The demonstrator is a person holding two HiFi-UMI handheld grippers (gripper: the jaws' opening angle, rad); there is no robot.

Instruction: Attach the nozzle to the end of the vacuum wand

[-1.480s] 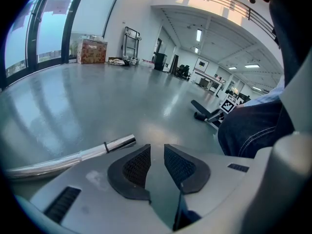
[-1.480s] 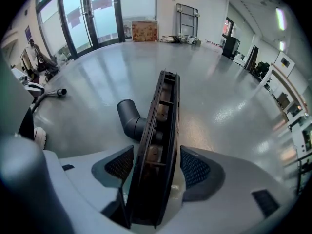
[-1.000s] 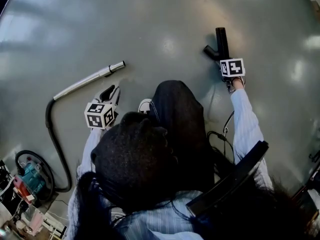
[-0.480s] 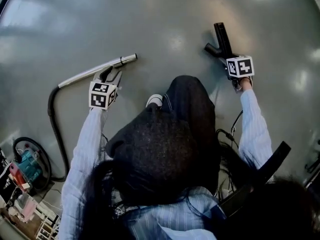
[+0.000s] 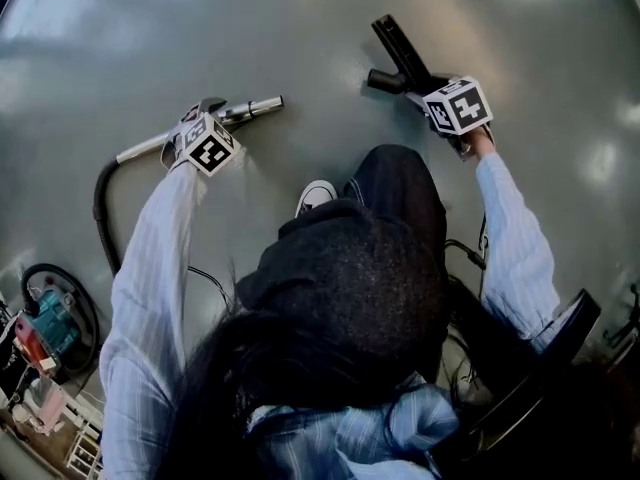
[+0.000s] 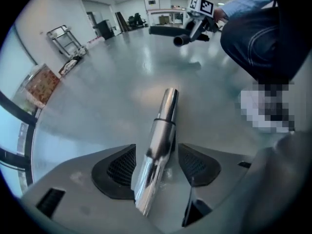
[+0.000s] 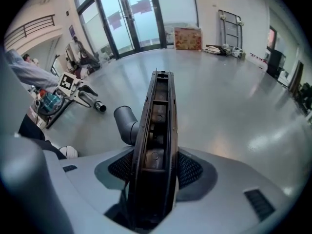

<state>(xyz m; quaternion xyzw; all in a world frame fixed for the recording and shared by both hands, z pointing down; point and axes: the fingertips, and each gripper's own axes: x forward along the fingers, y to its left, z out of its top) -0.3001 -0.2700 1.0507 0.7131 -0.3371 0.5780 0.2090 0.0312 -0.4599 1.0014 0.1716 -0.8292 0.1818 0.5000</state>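
The left gripper (image 6: 157, 165) has its mesh-padded jaws spread, just opened wider, astride the shiny chrome vacuum wand (image 6: 164, 121) without pinching it. The wand lies on the glossy grey floor (image 5: 300, 28), its open end pointing right in the head view. The right gripper (image 7: 155, 172) clamps the long black plastic nozzle (image 7: 158, 116), which points away from its jaws, well apart from the wand. A second ago the left gripper sat beside the wand and the nozzle stood straighter.

Glossy grey floor (image 5: 300, 28) marked by reflected ceiling lights, teal and red machine (image 5: 52, 330) seen at the lower left edge, glass doors (image 7: 141, 18) set in the far wall, patterned panel (image 7: 187, 38) leaned beside them, metal trolley (image 7: 229, 23) parked nearby
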